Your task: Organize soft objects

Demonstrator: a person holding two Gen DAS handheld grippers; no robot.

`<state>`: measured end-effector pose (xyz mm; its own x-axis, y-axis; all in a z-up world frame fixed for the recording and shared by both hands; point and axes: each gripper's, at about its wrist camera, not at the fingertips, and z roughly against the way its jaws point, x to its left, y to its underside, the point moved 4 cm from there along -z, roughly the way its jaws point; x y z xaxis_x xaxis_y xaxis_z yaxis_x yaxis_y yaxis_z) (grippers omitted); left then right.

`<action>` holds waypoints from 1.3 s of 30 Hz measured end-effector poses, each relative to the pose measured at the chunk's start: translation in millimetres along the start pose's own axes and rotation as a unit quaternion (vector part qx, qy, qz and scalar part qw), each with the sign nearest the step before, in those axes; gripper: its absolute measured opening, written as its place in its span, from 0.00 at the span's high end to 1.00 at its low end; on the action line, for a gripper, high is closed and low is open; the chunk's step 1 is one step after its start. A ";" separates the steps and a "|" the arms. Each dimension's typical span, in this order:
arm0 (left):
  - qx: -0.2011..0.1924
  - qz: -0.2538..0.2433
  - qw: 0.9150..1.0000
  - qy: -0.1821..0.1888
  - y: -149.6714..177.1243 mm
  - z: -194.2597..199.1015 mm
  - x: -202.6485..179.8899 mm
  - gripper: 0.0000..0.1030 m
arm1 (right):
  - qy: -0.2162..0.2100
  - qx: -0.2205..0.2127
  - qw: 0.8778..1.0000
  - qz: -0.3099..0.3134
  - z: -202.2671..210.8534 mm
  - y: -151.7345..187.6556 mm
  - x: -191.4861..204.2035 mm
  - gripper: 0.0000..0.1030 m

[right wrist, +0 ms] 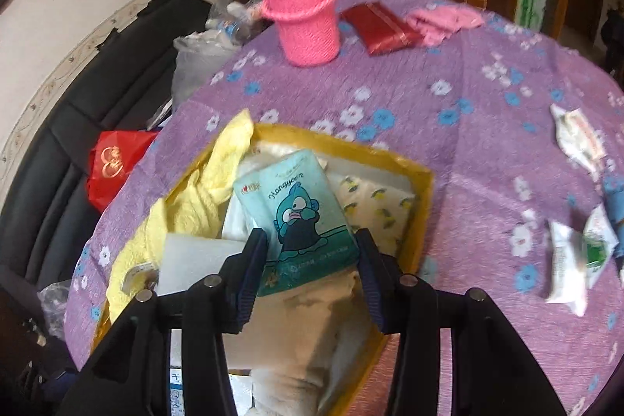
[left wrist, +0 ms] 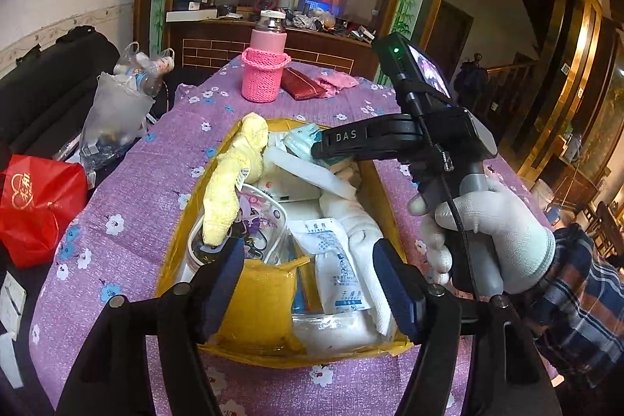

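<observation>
The teal tissue packet (right wrist: 298, 217) with the cartoon fish sits between the pads of my right claw (right wrist: 310, 273), which is clamped on its two long edges and holds it over the yellow storage box (right wrist: 423, 190). Just beyond the packet lie a lemon-print pouch (right wrist: 374, 209) and, to its left, a pale yellow towel (right wrist: 202, 197) draped over the box's rim. My left claw (left wrist: 308, 285) hangs open and empty above the near end of the same box, over white desiccant packets (left wrist: 337, 260) and a yellow mesh pouch (left wrist: 259, 303). Farther out on the purple flowered bench (right wrist: 448, 143) stand a pink knitted bottle holder (right wrist: 308, 26) and a red wallet (right wrist: 380, 26); loose white sachets (right wrist: 573, 260) lie to my right claw's right.
</observation>
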<state>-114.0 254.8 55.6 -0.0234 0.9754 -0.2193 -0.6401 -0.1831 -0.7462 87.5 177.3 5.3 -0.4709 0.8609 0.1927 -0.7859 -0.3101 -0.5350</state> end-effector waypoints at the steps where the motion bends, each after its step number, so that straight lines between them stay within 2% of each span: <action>1: 0.000 -0.004 1.000 -0.002 0.1 0.2 -1.0 0.28 | 0.004 -0.004 1.000 -0.002 3.3 1.1 -0.6 0.53; 3: -0.001 -0.005 1.000 -0.003 -0.6 0.3 -1.9 0.26 | 0.011 -0.018 1.000 -0.002 18.4 3.9 -1.3 0.49; 5: -0.005 -0.004 1.000 -0.003 -1.3 1.4 -3.5 0.24 | 0.008 -0.041 0.999 0.005 43.8 11.6 -1.3 0.35; 8: -0.010 -0.010 1.000 -0.006 -0.2 4.5 -9.3 0.23 | 0.044 -0.081 0.995 0.024 88.2 34.0 -4.7 0.28; 10: -0.013 -0.015 1.000 -0.007 0.3 5.5 -16.0 0.23 | 0.085 -0.105 0.990 0.036 119.9 58.8 -10.6 0.22; 14: -0.020 -0.038 0.999 -0.008 1.8 9.7 -40.5 0.22 | 0.137 -0.149 0.979 0.022 168.4 106.0 -32.5 0.15; 25: -0.010 -0.119 0.993 0.011 19.0 12.8 -128.9 0.17 | 0.239 -0.180 0.952 -0.056 223.1 172.3 -117.9 0.15; 28: -0.009 -0.134 0.991 0.010 22.1 13.5 -145.2 0.13 | 0.252 -0.187 0.947 -0.068 231.6 182.5 -131.3 0.15; 39: -0.005 -0.163 0.987 0.001 31.7 15.3 -172.7 0.12 | 0.272 -0.199 0.939 -0.073 245.3 200.0 -145.9 0.15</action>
<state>-142.0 82.5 79.4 0.1844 0.9823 0.0329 -0.6056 0.1399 -0.7834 -99.3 -109.3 72.0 -0.0115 0.9946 -0.1028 -0.5637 -0.0914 -0.8209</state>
